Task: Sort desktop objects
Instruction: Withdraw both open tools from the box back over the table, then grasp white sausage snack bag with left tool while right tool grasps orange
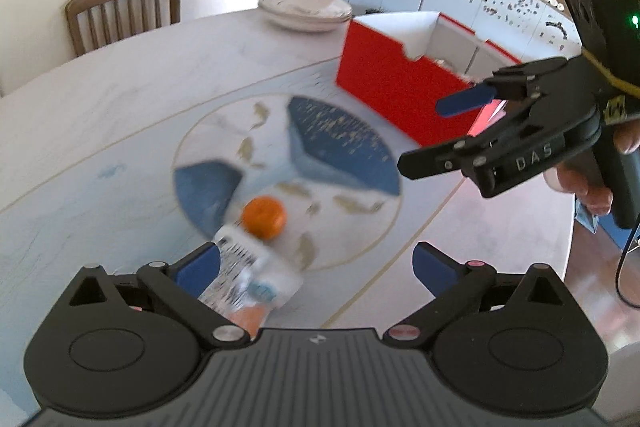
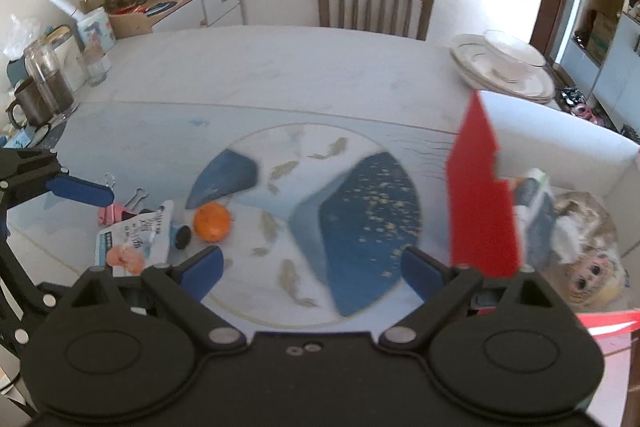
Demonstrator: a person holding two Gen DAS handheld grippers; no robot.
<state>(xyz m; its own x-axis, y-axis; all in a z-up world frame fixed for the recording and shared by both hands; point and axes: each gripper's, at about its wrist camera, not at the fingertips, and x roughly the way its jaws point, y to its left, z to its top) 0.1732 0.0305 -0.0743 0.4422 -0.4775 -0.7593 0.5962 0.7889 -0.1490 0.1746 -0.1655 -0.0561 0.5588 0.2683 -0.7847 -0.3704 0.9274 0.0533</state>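
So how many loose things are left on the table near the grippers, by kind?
Orange fruit: 1
Printed packet: 1
Black binder clip: 1
Small black round thing: 1
Pink item: 1, too blurred to name
Total: 5

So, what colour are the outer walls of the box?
Red box, white inside; clearest in the left wrist view.

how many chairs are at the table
1: a wooden chair at the far side of the table, also seen in the left wrist view. Others may be out of frame.
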